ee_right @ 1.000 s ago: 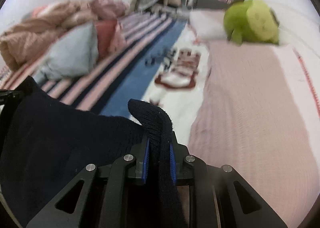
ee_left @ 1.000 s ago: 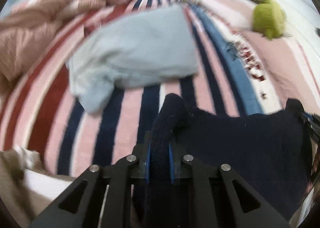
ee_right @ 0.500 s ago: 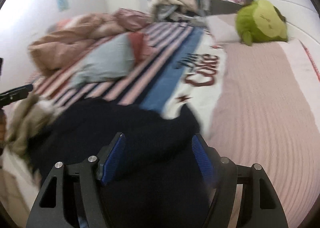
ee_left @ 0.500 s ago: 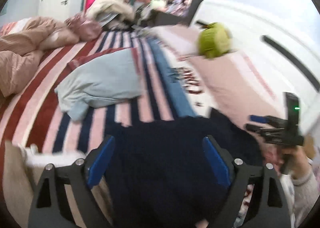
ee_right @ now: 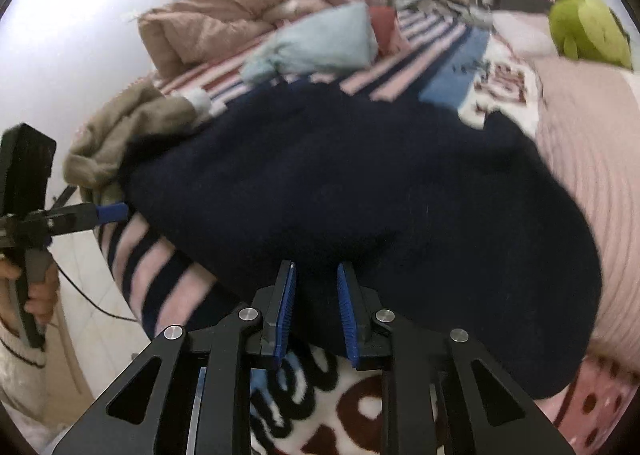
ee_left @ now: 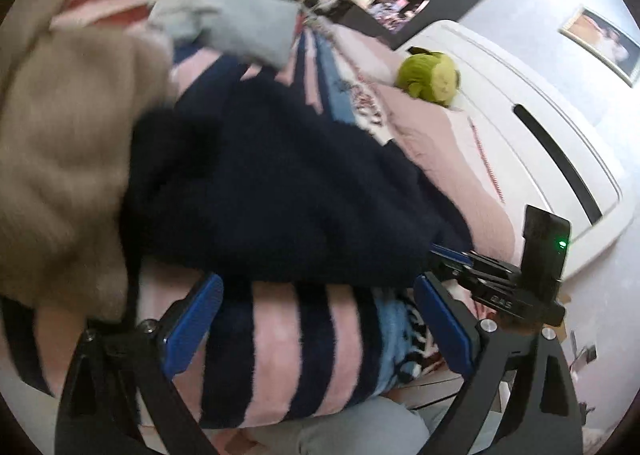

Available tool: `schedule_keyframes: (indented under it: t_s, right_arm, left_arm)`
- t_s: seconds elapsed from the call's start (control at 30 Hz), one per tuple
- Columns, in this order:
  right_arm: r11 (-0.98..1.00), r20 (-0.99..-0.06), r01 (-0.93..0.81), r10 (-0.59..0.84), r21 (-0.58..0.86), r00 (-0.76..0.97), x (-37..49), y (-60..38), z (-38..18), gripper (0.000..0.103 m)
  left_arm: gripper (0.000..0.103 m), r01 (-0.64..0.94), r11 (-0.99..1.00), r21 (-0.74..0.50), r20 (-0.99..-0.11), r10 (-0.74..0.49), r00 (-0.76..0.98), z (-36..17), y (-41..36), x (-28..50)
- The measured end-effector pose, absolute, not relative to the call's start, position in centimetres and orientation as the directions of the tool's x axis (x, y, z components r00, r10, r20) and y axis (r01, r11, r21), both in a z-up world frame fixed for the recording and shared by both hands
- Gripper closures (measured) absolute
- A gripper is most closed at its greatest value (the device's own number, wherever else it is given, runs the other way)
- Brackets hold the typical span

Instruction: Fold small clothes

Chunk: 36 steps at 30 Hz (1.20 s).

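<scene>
Left wrist view: the left tool (ee_left: 316,315) gapes wide and empty, just short of the navy garment (ee_left: 280,183) spread on the striped bed (ee_left: 276,339). A beige garment (ee_left: 68,159) crowds its left edge and could get caught in a fold.

Right wrist view: the right tool (ee_right: 316,297) is partly open, its blue pads either side of the garment's near edge, not pinching. A grey garment (ee_right: 324,43) and green plush toy (ee_right: 588,31) lie beyond.

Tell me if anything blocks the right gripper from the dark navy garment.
Nothing visible does. The right gripper, jaws narrowly apart, sits at the near edge of the dark navy knitted garment with no object between.
</scene>
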State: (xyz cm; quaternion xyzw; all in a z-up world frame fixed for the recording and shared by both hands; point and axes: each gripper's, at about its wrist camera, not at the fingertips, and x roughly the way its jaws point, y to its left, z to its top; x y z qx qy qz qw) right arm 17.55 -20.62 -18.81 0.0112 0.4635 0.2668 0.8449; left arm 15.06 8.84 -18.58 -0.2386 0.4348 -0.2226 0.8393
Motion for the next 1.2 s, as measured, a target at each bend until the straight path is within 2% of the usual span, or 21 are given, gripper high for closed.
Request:
schedule_keyframes:
  t_s: [0.17, 0.3, 0.43, 0.6, 0.7, 0.93, 1.1, 1.2]
  right_arm:
    - [0.854, -0.753, -0.464, 0.461, 0.234, 0.469, 16.9, -20.2, -17.3, 0.086]
    - [0.818, -0.703, -0.51, 0.526, 0.265, 0.478, 17.1, -19.5, -15.4, 0.085]
    - [0.801, -0.705, -0.538, 0.54, 0.263, 0.459, 18.6, -17.8, -15.6, 0.085]
    - [0.783, -0.704, -0.562, 0.557, 0.267, 0.441, 20.0, -16.4, -16.4, 0.085]
    - [0.775, -0.719, -0.553, 0.569, 0.307, 0.399, 20.8, -16.1, -17.9, 0.084]
    - [0.754, -0.693, -0.531, 0.618, 0.387, 0.372, 20.9, -17.1, -18.8, 0.084]
    - [0.77, -0.618, -0.459, 0.633, 0.443, 0.466, 19.2, -22.6, -16.7, 0.063]
    - [0.799, -0.556, -0.378, 0.598, 0.468, 0.577, 17.1, -27.6, -15.4, 0.062]
  left_arm:
    - [0.008, 0.09, 0.747, -0.659, -0.583, -0.583, 0.567, -21.2, 8.9, 16.8]
    - [0.008, 0.077, 0.741, -0.667, -0.566, -0.571, 0.595, -21.7, 8.4, 18.6]
    - [0.011, 0.078, 0.735, -0.674, -0.539, -0.562, 0.627, -21.8, 7.6, 20.5]
    - [0.057, 0.06, 0.736, -0.674, -0.519, -0.53, 0.67, -21.4, 7.7, 22.1]
    - [0.07, 0.134, 0.74, -0.659, -0.474, -0.547, 0.69, -19.7, 7.4, 22.3]
    - [0.073, 0.314, 0.759, -0.57, -0.411, -0.595, 0.691, -15.2, 4.0, 22.0]
    - [0.073, 0.422, 0.783, -0.456, -0.429, -0.609, 0.667, -12.4, 0.5, 22.4]
    - [0.073, 0.496, 0.765, -0.411, -0.436, -0.642, 0.63, -11.6, -2.2, 22.6]
